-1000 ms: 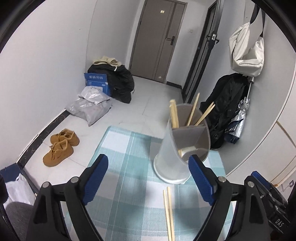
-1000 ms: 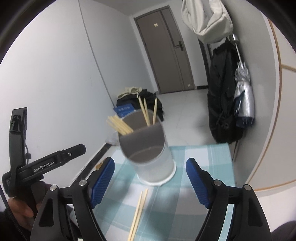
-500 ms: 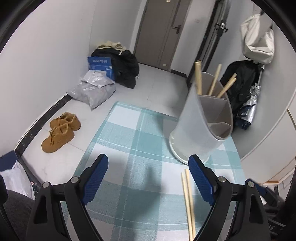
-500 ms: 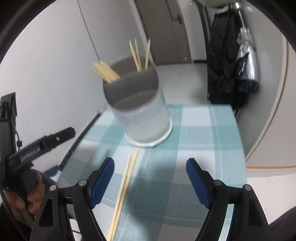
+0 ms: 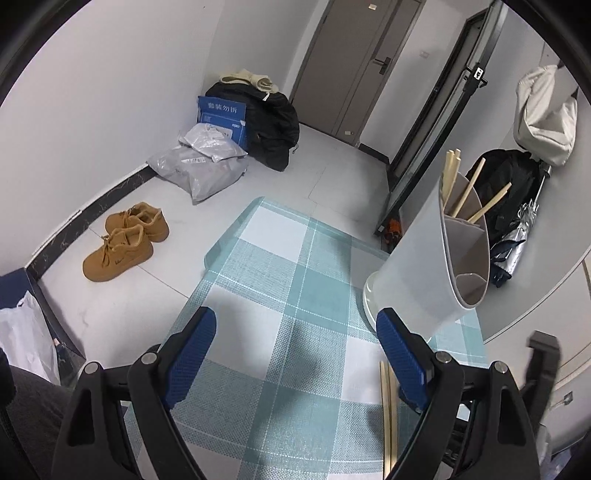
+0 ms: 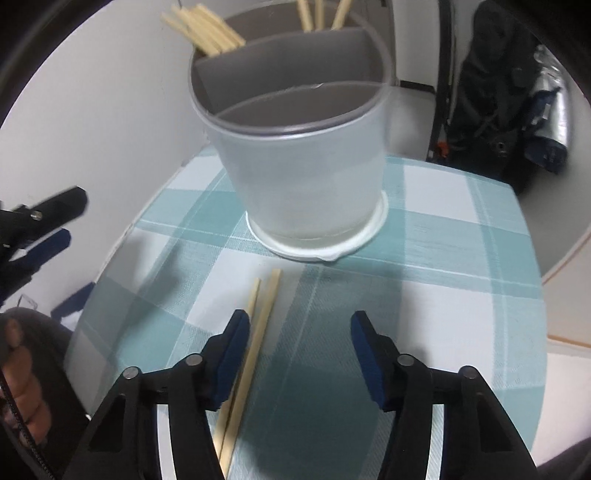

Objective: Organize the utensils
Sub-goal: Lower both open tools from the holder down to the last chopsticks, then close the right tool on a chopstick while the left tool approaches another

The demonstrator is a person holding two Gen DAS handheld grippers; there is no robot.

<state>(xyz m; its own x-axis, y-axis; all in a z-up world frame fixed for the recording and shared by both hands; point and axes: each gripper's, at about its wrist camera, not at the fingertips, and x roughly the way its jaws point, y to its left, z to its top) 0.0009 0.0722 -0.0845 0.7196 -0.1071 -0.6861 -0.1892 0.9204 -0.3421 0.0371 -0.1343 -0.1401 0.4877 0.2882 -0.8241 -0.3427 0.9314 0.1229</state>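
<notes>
Both hand-held grippers are spread wide, holding nothing. Right hand-held gripper [image 6: 297, 354] hangs low over the checked teal-and-white surface [image 6: 461, 258]; its left blue pad [image 6: 231, 354] sits just over a pair of loose wooden chopsticks [image 6: 260, 325] lying side by side on the cloth, tips pointing at the holder. Translucent utensil holder [image 6: 306, 166] stands upright just beyond them on a white base, split into compartments; more chopsticks [image 6: 207, 31] stick out of the far ones, near compartment looks bare. Left hand-held gripper [image 5: 295, 354] hovers above the same surface, holder [image 5: 424, 280] at its right, loose chopsticks [image 5: 388, 406] just beside its right pad. Outward: tan shoes [image 5: 122, 240] on the floor, grey parcel bags [image 5: 199, 166], black bag [image 5: 273, 125], grey door [image 5: 362, 62].
</notes>
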